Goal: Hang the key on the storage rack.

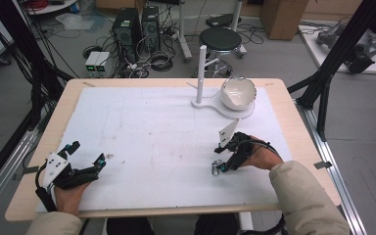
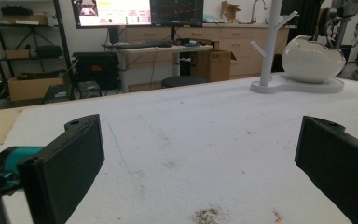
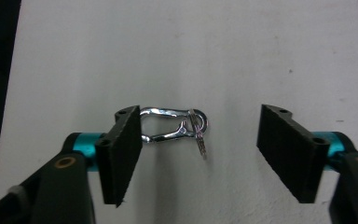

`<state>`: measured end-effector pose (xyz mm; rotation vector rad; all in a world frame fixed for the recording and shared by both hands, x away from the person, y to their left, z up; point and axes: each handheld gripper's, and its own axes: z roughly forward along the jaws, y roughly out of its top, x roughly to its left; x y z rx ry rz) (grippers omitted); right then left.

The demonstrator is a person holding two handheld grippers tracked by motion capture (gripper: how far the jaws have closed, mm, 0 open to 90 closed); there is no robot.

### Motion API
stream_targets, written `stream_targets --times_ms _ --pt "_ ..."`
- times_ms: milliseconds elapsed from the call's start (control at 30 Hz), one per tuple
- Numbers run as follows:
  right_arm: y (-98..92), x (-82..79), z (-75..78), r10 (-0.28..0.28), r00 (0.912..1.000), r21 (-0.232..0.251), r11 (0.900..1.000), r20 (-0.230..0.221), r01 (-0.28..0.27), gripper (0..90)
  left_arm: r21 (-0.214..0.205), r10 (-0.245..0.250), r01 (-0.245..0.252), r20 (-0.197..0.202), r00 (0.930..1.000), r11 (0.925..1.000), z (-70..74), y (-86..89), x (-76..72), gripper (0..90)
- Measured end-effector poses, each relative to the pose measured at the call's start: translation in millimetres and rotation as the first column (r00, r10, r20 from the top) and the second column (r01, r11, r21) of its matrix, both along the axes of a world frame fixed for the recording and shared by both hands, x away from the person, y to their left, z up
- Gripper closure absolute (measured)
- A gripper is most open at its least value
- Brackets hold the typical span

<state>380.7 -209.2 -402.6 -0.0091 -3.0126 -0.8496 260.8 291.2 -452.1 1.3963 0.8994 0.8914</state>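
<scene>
Biggest risk I see: the right gripper (image 3: pixel 200 154) has its fingers only partway closed around the carabiner (image 3: pixel 172 125), with one finger (image 3: pixel 121 154) right up against its end and the other well apart, so closing could just shove it sideways across the white mat (image 1: pixel 152 127) instead of pinching it. It's a small shiny silver clip with a little ring, lying flat on the bench. The left gripper (image 2: pixel 200 163) rests with fingers wide, holding nothing.

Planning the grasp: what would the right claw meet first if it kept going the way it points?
Probably the small silver metal carabiner clip lying between its open jaws on the white table cover, one jaw apparently already at its end.
</scene>
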Motion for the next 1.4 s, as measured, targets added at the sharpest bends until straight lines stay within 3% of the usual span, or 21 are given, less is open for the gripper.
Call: stream_targets --times_ms 33,200,333,733,967,1000,1267,1400 --pt "0.0 0.0 0.0 0.0 1.0 0.0 1.0 0.0 0.0 38.0 0.0 0.0 0.0 0.0 1.0 1.0 0.0 0.1 0.0 1.7" --pt "-0.7 2.5 1.2 0.009 0.9996 -0.025 0.9996 -0.026 -0.01 57.0 0.003 0.0 0.0 0.0 1.0 1.0 0.1 0.3 0.1 1.7" --pt "-1.0 2.3 1.3 0.025 0.9996 -0.036 0.999 -0.013 -0.025 66.8 0.0 -0.001 0.001 -0.001 1.0 1.0 0.0 0.2 0.0 1.7" --pt "-2.8 -0.8 1.4 0.059 0.9979 -0.059 0.9966 0.028 -0.057 86.0 -0.003 -0.002 0.002 0.001 1.0 1.0 0.0 0.2 0.0 1.7" --pt "-3.0 -1.3 3.0 0.052 0.9981 -0.054 0.9973 0.035 -0.05 87.5 0.0 -0.003 0.003 -0.001 1.0 1.0 0.0 0.3 0.0 1.7" --pt "-3.0 -2.1 3.5 0.046 0.998 -0.057 0.9974 0.042 -0.044 87.9 0.0 -0.002 0.002 0.001 1.0 1.0 0.1 0.3 0.1 1.7" --pt "-4.7 -1.7 3.1 -0.038 0.999 -0.051 0.998 -0.025 0.037 88.8 0.001 -0.002 0.002 0.0 1.0 1.0 0.0 0.2 0.0 1.7" --pt "-8.0 -1.3 6.8 -0.136 0.9874 -0.022 0.9906 -0.081 0.135 89.0 0.001 -0.003 0.003 0.0 1.0 1.0 0.0 0.1 0.1 1.7"
